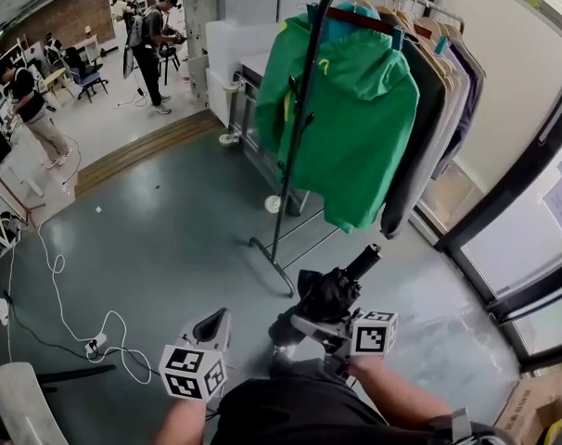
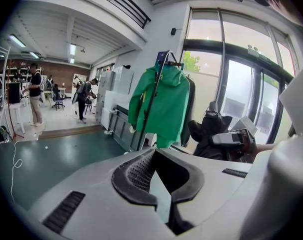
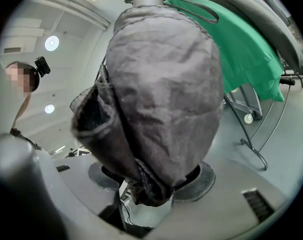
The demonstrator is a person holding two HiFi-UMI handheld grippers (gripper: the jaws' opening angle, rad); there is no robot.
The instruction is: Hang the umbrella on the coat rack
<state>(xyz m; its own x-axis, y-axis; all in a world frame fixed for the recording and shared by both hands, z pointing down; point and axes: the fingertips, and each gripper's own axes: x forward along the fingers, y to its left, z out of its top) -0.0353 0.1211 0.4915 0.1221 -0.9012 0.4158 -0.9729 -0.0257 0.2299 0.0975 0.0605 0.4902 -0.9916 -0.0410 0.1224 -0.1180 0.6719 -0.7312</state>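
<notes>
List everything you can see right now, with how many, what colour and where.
rack: one, black, on wheels, on the floor straight ahead
jacket: one, green, hanging at the rack's near end
coats: several, dark and pale, on the rack behind the jacket
cable: one, white, looping over the floor at left
people: at least two, dark tops, standing far back at left
box: one, brown cardboard, bottom right corner
umbrella: one, dark grey, folded, in the right hand-held gripper
left hand-held gripper: one, grey, low at left, jaws together, empty
right hand-held gripper: one, grey, low at centre, shut on the umbrella
</notes>
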